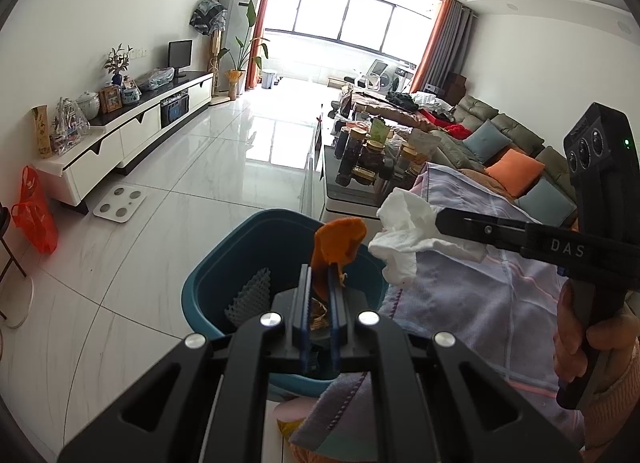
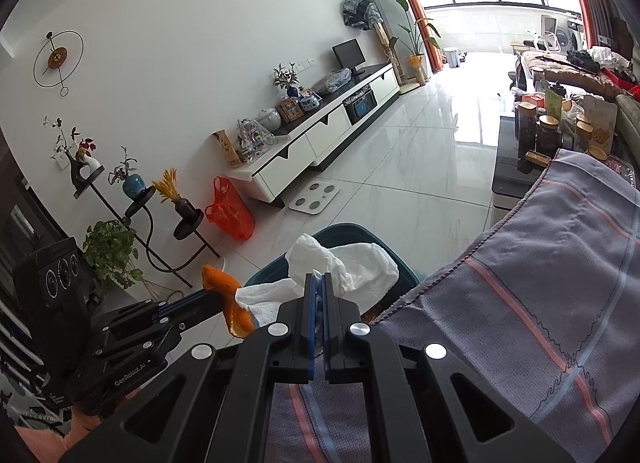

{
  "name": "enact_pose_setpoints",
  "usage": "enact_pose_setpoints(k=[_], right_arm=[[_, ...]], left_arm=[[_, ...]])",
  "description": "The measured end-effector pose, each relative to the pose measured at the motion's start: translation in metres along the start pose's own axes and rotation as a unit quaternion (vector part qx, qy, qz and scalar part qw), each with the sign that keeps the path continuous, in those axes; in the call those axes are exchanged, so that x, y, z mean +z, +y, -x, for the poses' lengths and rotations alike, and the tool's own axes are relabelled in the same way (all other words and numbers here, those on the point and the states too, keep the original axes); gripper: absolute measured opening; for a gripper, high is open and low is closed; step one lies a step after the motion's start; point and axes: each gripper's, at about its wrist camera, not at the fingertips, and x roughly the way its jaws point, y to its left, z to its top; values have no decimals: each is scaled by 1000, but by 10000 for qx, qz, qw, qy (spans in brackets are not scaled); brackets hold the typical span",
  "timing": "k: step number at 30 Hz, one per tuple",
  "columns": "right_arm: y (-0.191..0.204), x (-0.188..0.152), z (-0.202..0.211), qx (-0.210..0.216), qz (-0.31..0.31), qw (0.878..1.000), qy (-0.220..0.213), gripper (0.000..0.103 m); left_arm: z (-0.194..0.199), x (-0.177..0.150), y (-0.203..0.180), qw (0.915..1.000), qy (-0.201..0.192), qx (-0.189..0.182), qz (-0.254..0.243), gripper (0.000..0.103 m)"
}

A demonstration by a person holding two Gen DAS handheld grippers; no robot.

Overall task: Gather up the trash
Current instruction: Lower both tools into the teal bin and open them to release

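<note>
My left gripper (image 1: 319,269) is shut on a piece of orange peel (image 1: 339,241) and holds it above the teal trash bin (image 1: 224,259). The bin holds a white foam net (image 1: 250,297) and other scraps. My right gripper (image 2: 318,277) is shut on a crumpled white tissue (image 2: 340,259) over the bin's right rim (image 2: 340,229). The tissue (image 1: 404,239) and right gripper (image 1: 440,219) also show in the left wrist view. The peel (image 2: 228,295) and left gripper (image 2: 210,293) also show in the right wrist view.
A striped grey-purple cloth (image 2: 560,283) covers the surface right of the bin. A coffee table with jars (image 1: 360,159) stands behind. A white scale (image 1: 120,205), a red plastic bag (image 1: 34,215) and a TV cabinet (image 1: 132,135) are on the left. A sofa (image 1: 500,143) is at right.
</note>
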Motion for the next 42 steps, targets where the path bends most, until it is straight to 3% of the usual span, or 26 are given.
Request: enact_pose_setpoints(k=[42], right_arm=[[2,8,-49,-155,-79,9989,441,3]], left_arm=[[-25,-5,9,9994,190,165,230,9]])
